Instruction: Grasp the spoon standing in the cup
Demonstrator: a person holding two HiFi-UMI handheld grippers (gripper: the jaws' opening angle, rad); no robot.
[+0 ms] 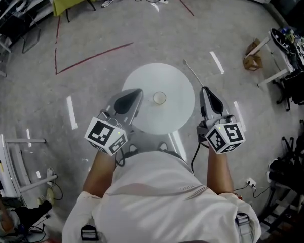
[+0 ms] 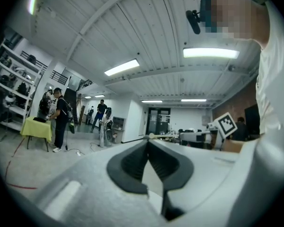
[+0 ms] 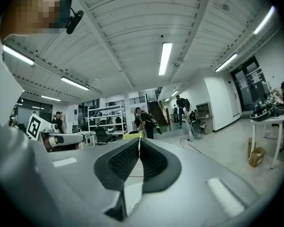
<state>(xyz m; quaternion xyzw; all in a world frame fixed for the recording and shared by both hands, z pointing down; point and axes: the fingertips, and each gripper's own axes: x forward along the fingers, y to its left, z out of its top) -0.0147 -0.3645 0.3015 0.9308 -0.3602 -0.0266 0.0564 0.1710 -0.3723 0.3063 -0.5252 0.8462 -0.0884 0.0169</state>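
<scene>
Head view — we see the right gripper clamped on the thin spoon, held clear of the cup on the round table. The left gripper is closed and empty. The grasp looks made — next, a steady hold.

Open lab or workshop, taped concrete floor, storage shelves, strip lights

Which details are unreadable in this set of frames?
- Cup contents: head view, too small to tell.
- Spoon ends: head view, too thin. The right gripper view shows only a sliver in its shut tongs.
- Table near-left rim: head view, covered by the left gripper.
- Cup: outside both gripper views.
</scene>
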